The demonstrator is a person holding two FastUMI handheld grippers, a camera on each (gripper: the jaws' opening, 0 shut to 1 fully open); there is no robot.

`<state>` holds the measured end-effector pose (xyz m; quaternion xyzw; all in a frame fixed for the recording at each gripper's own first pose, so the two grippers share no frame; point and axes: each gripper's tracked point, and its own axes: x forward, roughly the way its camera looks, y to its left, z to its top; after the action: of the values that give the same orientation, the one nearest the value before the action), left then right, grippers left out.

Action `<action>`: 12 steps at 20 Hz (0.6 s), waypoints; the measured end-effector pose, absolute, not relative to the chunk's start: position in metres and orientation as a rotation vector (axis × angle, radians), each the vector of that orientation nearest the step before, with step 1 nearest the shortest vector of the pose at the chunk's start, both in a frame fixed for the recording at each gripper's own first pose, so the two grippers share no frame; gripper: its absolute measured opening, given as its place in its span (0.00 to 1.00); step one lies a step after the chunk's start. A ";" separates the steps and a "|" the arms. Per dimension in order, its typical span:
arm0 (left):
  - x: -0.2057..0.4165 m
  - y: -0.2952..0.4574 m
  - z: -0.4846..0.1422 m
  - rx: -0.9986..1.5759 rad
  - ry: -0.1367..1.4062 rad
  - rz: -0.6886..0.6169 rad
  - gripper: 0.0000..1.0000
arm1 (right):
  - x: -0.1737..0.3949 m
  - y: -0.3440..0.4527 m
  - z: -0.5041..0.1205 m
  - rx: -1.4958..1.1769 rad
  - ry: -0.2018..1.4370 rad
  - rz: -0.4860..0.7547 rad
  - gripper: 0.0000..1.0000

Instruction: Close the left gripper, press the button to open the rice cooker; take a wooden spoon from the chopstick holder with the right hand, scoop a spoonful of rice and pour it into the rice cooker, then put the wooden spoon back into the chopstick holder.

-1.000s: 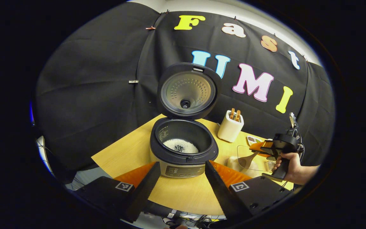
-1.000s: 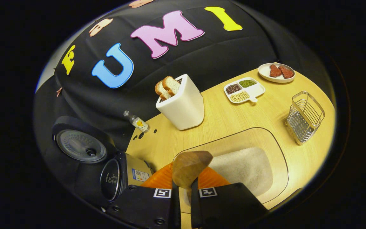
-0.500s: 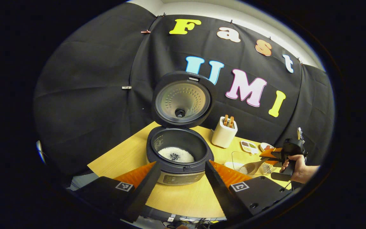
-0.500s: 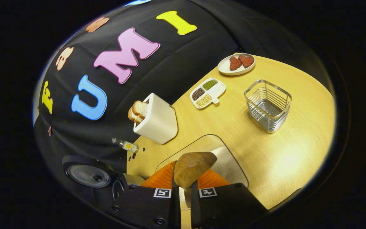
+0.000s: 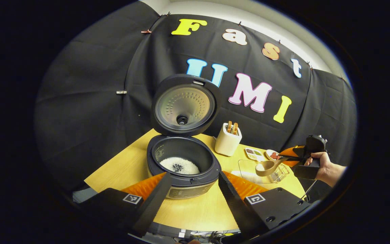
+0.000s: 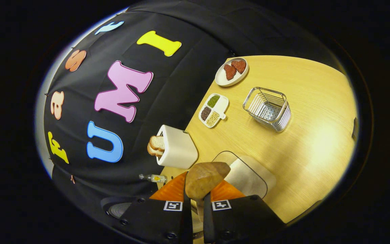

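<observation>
1. Two grippers were in use. The left gripper (image 5: 195, 189) sat nearest in the left gripper view, its two fingers spread wide apart with nothing between them, framing the front of the rice cooker (image 5: 183, 169).
2. The right gripper (image 6: 196, 203) had its fingers drawn close around the handle of the one wooden spoon (image 6: 206, 179) — pinching it, with the bowl of the spoon standing just past the fingertips in the right gripper view.
3. In the left gripper view the right gripper (image 5: 291, 157) showed farther off at the right, held by a hand (image 5: 323, 166). The spoon (image 5: 269, 166) ran roughly level there, handle toward that gripper and bowl pointing toward the cooker, above the clear tray (image 5: 249, 167) of rice.
4. One rice cooker stood on the table (image 5: 195, 210), lid (image 5: 183, 106) upright and open; white rice with a dark patch lay in the pot.
5. Beyond the tray in the right gripper view stood one white toaster (image 6: 178, 150) holding two slices of bread (image 6: 156, 145), and a small bottle (image 6: 152, 178) lay beside it.
6. Farther back — one wire chopstick holder (image 6: 267, 108), one divided dish (image 6: 213, 110) with three kinds of grain, and one plate (image 6: 231, 71) with two reddish pieces.
</observation>
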<state>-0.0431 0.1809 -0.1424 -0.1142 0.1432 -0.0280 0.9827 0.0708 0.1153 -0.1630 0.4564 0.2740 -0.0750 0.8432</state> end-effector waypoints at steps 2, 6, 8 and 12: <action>-0.041 0.187 -0.145 -0.242 0.287 -0.056 0.95 | 0.074 0.137 -0.148 0.999 0.571 -0.117 0.17; -0.042 0.200 -0.144 -0.247 0.268 -0.039 0.95 | 0.078 0.197 -0.126 1.053 0.602 -0.003 0.17; -0.046 0.208 -0.145 -0.237 0.260 -0.031 0.95 | 0.080 0.229 -0.120 1.073 0.629 0.049 0.17; -0.050 0.231 -0.153 -0.266 0.271 0.007 0.95 | 0.080 0.293 -0.118 1.082 0.694 0.146 0.17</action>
<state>-0.0502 0.2313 -0.1534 -0.1324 0.1348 0.0037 0.9820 0.0797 0.2932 -0.1183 0.5039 0.3233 0.0681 0.7981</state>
